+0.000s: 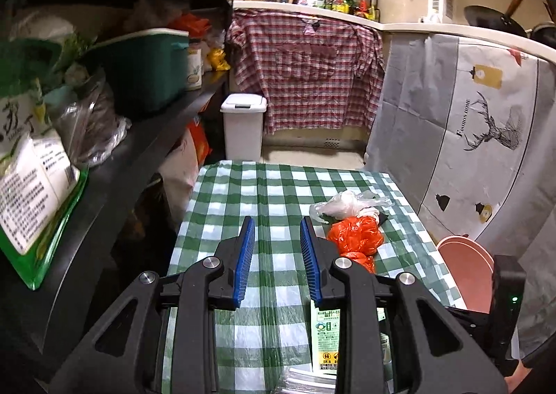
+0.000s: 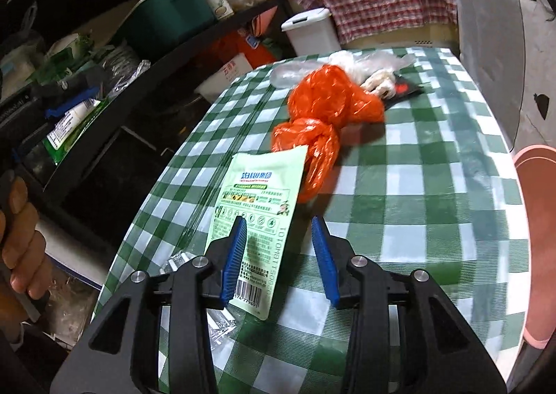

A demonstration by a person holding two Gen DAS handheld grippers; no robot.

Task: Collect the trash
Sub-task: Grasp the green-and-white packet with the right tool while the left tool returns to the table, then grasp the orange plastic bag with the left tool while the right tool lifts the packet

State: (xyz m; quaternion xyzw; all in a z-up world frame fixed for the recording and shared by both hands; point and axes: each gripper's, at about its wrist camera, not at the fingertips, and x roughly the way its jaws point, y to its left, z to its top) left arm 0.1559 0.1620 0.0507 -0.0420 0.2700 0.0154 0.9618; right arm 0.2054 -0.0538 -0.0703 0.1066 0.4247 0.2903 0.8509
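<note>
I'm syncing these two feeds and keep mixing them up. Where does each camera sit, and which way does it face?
Left wrist: on the left hand-held gripper, facing along the green checked tablecloth toward the white lidded bin; its open blue-padded fingers show.
Right wrist: on the right hand-held gripper, angled down over the pale green printed pouch; open fingers and the person's left hand show.
Shared: the knotted orange plastic bag, tablecloth, bin.

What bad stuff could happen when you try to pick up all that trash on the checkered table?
The green packet lies flat, so the open right gripper might just slide over it or snag the tablecloth. The knotted orange bag touches the clear bag, so grabbing one may drag the other. The white bin sits beyond the table, so light pieces could drop on the way.
</note>
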